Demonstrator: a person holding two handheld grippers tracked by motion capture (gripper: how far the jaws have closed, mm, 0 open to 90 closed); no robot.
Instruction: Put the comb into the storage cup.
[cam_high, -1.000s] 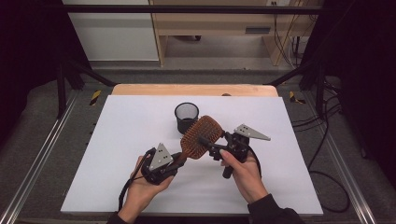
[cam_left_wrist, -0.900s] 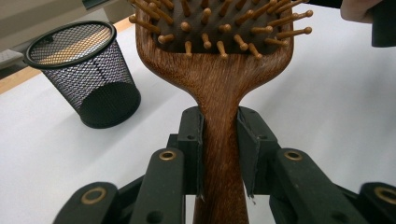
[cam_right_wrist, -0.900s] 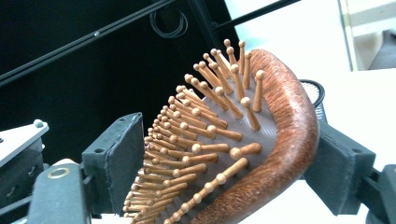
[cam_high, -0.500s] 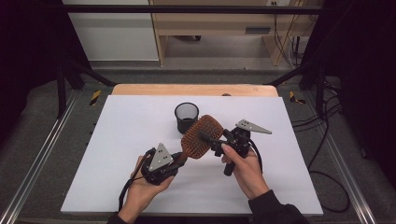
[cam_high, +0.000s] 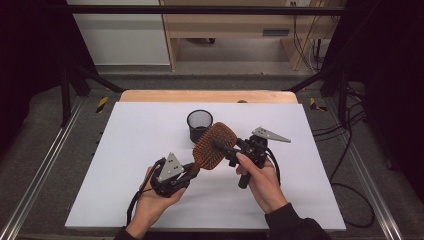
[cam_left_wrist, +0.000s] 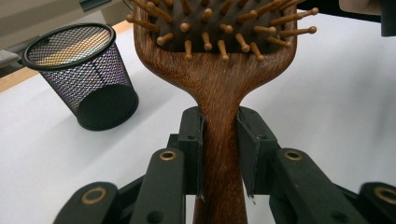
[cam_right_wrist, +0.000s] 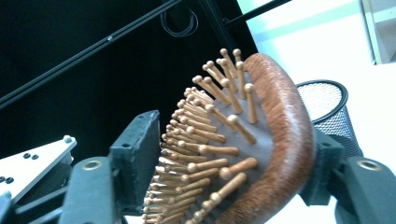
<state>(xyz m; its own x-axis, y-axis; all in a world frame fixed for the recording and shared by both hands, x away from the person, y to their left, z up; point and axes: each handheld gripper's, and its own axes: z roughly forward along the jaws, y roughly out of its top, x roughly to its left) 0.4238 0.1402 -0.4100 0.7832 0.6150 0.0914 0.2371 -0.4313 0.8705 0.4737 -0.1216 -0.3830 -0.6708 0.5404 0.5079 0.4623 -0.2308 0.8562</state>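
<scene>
Two tongs meet on one wooden hairbrush (cam_high: 215, 146), held above the tabletop (cam_high: 125, 150) beside the mesh cup (cam_high: 199, 125). Left tongs (cam_left_wrist: 220, 140) pinch its handle; right tongs (cam_right_wrist: 224, 154) straddle the head, not yet clamped — best closed squarely across bristles and back. Handle points toward the person, head away.

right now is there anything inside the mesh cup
The mesh cup looks empty: the left gripper view shows bare mesh wall and a dark bottom. The hairbrush hides none of its opening there, though the floor is shadowed.

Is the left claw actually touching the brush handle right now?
Touching. The left gripper view shows the left claw with both jaws pressed flat against the hairbrush handle, no gap.
</scene>
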